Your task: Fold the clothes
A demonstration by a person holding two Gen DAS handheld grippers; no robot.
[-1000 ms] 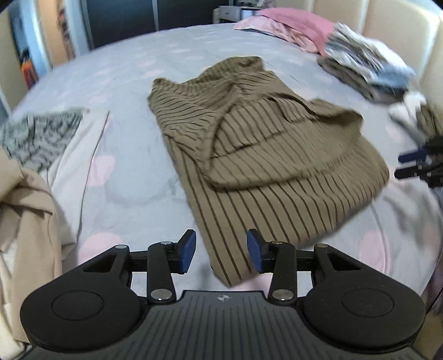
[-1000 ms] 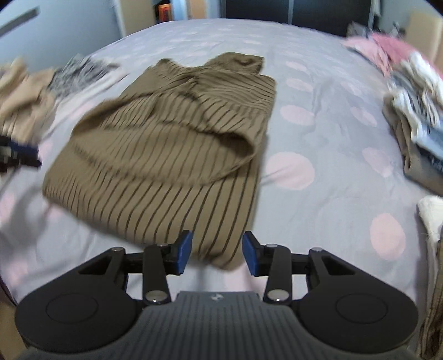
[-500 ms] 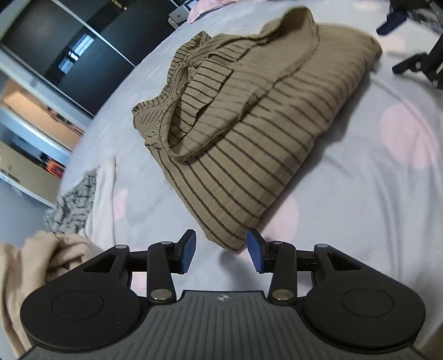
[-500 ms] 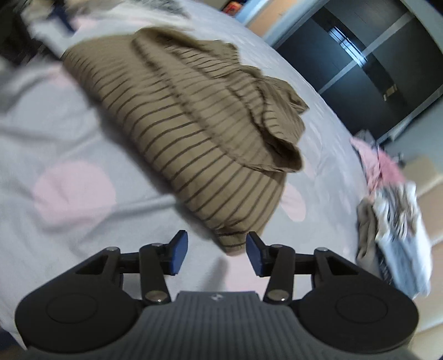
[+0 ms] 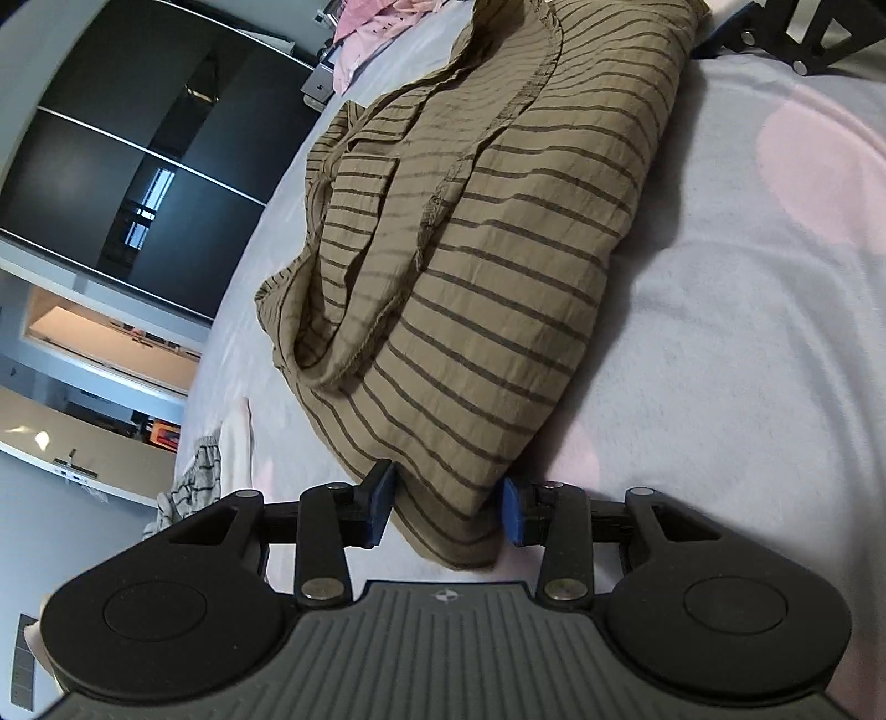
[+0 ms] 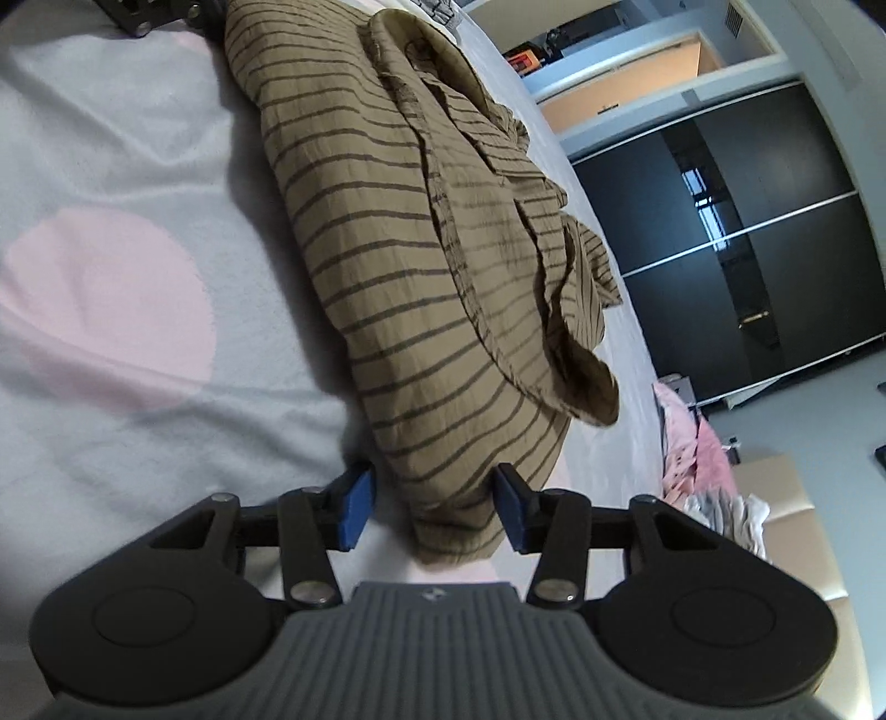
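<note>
An olive-brown shirt with dark stripes (image 5: 498,249) lies partly folded on a pale bedsheet with pink dots (image 5: 747,332). One near corner of it lies between the blue pads of my left gripper (image 5: 446,507), low over the sheet. The jaws are closing, and the pads just touch the cloth without squeezing it. In the right wrist view the shirt (image 6: 387,249) runs away from my right gripper (image 6: 432,509). Its other near corner sits between those jaws, which are also closing, with a gap at the left pad. Each gripper shows at the far top edge of the other's view.
Dark sliding wardrobe doors (image 5: 138,166) stand past the far end of the bed. Pink clothes (image 5: 376,27) lie near them. A grey striped garment and a cream cloth (image 5: 199,476) lie on the bed's left side. A pile of clothes (image 6: 725,515) sits by a beige headboard (image 6: 803,526).
Both grippers have rolled sideways and sunk toward the bed, closing in on the shirt. Its two near corners, earlier ahead of the jaws, now lie between them.
</note>
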